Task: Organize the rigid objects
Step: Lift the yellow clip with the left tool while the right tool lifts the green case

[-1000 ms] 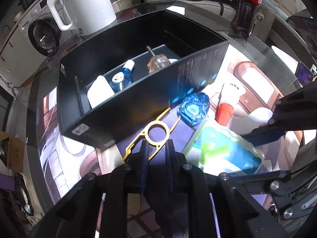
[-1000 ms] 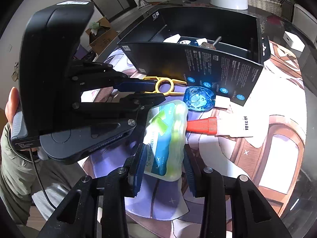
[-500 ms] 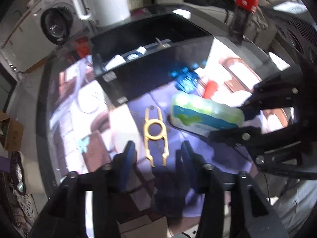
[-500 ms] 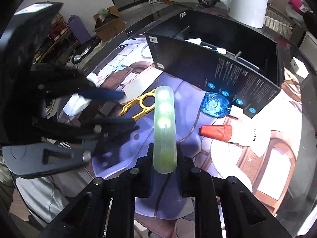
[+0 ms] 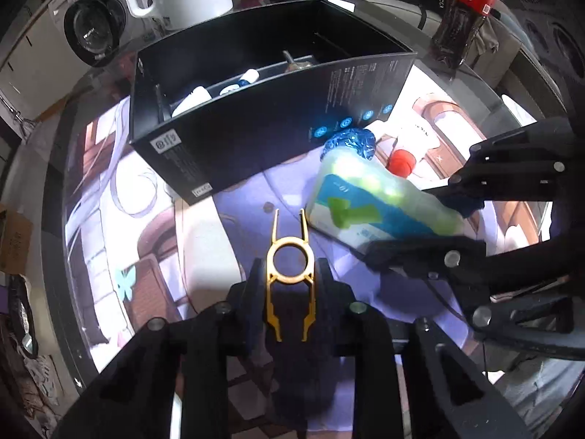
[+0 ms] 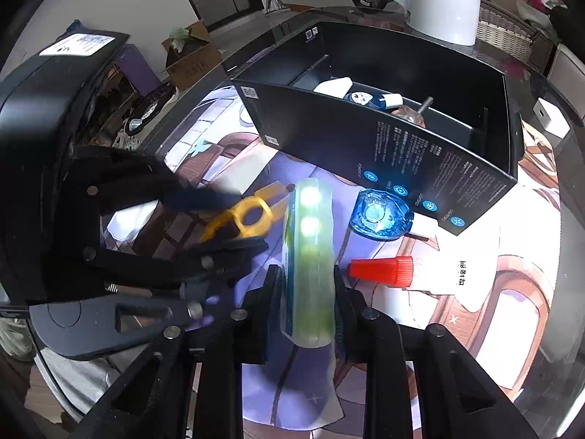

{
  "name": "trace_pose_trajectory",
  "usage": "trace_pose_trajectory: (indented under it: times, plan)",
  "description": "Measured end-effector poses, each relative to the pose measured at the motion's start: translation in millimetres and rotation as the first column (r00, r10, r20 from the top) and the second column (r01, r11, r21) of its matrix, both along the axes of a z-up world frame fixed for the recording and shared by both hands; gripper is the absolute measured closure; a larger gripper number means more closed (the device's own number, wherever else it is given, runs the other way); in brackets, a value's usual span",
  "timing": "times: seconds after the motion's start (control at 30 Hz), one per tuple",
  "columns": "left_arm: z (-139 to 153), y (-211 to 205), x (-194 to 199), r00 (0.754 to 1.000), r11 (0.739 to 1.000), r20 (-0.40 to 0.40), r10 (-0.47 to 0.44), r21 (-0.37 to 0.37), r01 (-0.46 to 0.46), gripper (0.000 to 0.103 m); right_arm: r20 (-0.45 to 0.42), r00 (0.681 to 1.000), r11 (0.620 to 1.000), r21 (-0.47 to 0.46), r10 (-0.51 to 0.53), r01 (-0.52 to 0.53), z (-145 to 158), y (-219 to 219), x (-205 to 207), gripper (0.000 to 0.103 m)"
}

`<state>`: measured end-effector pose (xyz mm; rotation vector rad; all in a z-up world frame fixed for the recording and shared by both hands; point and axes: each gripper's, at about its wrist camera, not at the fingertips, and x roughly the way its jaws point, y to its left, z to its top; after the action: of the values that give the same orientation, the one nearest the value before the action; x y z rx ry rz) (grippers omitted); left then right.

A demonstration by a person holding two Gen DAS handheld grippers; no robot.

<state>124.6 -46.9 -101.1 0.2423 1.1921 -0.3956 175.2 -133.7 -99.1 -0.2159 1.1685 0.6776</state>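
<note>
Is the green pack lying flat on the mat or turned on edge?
On edge. The green pack stands on its narrow side between the right gripper's fingers, which press both its faces, above the mat.

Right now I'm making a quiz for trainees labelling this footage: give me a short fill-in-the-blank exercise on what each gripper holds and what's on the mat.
1. The left gripper is closed on a flat ____ plastic tool.
2. The right gripper grips a green-and-blue ____.
3. The white bottle lying on the mat has a ____ cap.
4. The blue glass bottle lies ____ the black box.

Missing words: yellow; pouch; red; outside
</note>
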Motion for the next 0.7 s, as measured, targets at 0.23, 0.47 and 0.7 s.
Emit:
trace_pose_trajectory:
  times: [0.23, 0.47, 0.7]
  plan:
    - [3.7, 5.1, -15.5, 1.000, 1.000, 0.002, 0.024, 0.007, -0.024, 0.078, 0.043, 0.997, 0.995, -0.078, 0.061, -0.057, 5.3, -0.1, -22.6, 0.086]
    - [-0.5, 5.4, -14.3, 0.999, 0.999, 0.029, 0.037, 0.034, -0.038, 0.061, 0.016, 0.999, 0.998, -0.055, 0.040, -0.039, -5.8, 3.7, -11.6, 0.084]
    - [0.5, -1.7, -16.8, 1.000, 1.000, 0.018, 0.003, 0.016, -0.003, 0.079, 0.039, 0.998, 0.997, -0.065, 0.050, -0.047, 0.4, 1.7, -16.4, 0.086]
